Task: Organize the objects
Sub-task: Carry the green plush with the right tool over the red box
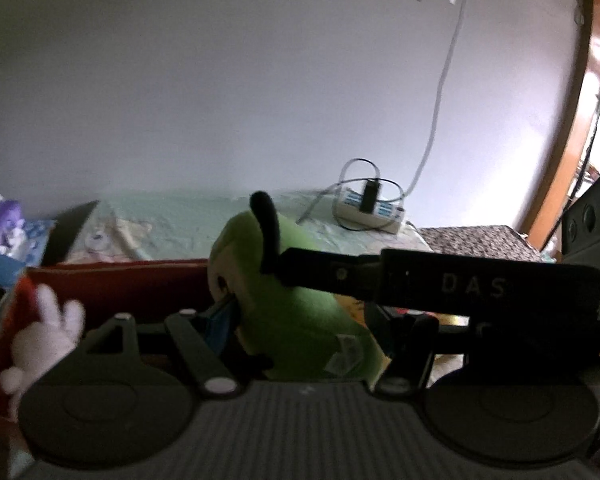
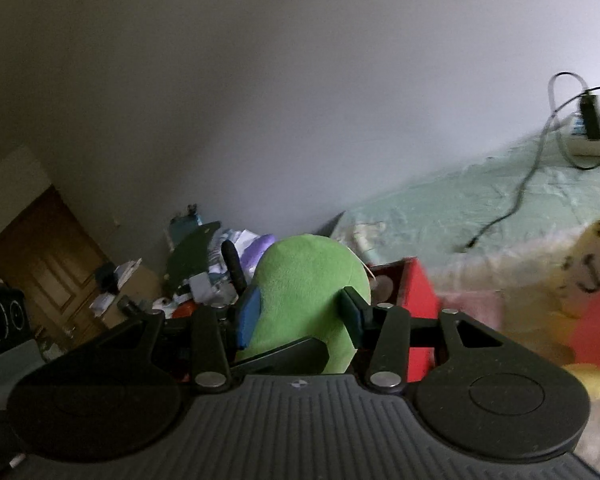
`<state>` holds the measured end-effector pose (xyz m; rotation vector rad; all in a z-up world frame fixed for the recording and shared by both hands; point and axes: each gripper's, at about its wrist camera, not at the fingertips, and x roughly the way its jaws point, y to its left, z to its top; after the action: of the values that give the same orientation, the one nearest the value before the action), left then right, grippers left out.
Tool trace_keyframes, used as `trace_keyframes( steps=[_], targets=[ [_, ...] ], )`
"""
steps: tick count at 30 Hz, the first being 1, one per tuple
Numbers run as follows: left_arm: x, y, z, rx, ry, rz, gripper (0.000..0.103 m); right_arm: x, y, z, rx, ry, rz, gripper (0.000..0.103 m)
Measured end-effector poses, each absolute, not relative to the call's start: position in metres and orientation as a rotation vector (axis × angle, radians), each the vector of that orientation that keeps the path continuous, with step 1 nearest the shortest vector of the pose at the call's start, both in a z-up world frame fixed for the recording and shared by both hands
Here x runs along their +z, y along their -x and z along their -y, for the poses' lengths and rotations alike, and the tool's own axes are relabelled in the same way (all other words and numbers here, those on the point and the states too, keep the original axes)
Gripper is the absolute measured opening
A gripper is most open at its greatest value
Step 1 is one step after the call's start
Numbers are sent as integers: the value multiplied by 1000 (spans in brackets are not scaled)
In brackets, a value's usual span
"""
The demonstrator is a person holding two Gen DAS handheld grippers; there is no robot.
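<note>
Wall [image 1: 220, 80]: pale, plain, filling the upper half of both views. Bed [image 1: 204, 216]: covered in a light green sheet, running along the wall's foot. Red box [image 2: 418, 304]: on the bed's near side, open at the top, just right of and behind the pear in the right wrist view. Yellow plush [image 2: 588, 280]: on the bed at the far right, with a red part below its face. Green pear plush [image 2: 312, 300]: upright with a dark stem, raised above the red box, between both tools. Right claw [image 2: 300, 316]: set narrow on the pear, its blue pads [image 2: 249, 314] pressed into the left and right flanks. Left claw [image 1: 236, 316]: partly hidden behind the pear and the right tool's bar; whether it grips cannot be told. Power strip [image 1: 370, 210]: white, on the far right of the bed, with a black plug and looping cable. White plush [image 1: 44, 340]: near left, against the red box.
</note>
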<state>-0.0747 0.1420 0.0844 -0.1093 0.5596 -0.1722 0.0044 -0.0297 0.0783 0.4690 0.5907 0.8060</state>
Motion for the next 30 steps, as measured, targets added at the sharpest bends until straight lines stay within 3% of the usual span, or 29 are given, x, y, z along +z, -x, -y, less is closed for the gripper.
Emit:
trace_keyframes(
  steps=[12, 30],
  targets=[
    [69, 67, -215, -78, 120, -608, 67, 61, -17, -49, 863, -450, -678, 49],
    [0, 35, -284, -20, 116, -806, 67, 10, -41, -126, 801, -365, -943, 50]
  ],
)
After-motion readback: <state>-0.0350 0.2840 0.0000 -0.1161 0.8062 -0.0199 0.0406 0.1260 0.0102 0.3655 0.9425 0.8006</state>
